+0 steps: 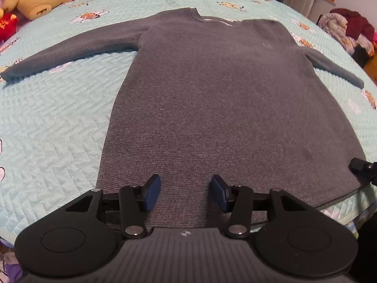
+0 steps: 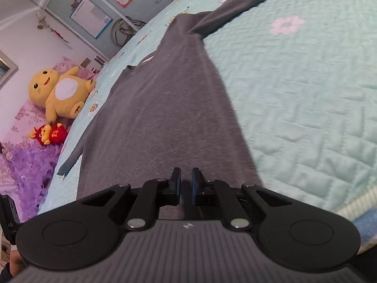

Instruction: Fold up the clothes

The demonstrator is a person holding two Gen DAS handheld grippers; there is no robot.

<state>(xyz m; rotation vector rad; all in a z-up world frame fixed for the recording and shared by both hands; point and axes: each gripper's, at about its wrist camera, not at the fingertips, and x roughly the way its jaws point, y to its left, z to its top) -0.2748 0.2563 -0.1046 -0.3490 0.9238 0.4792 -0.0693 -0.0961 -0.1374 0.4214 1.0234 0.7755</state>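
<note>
A grey long-sleeved sweater (image 1: 212, 94) lies flat and face up on the turquoise quilted bedspread (image 1: 54, 122), collar at the far end and both sleeves spread out. My left gripper (image 1: 186, 192) is open above the near hem, left of its middle, with nothing between its blue pads. The right gripper (image 1: 361, 167) shows at the sweater's near right corner. In the right wrist view the right gripper (image 2: 186, 181) is shut over the sweater (image 2: 160, 118) near its hem and side edge. Whether cloth is pinched between its pads I cannot tell.
A yellow plush toy (image 2: 59, 94) and a small red one (image 2: 50, 134) lie at the head of the bed, left of the sweater. A heap of clothes (image 1: 348, 30) sits beyond the bed's right side. The bed's near edge runs just under the hem.
</note>
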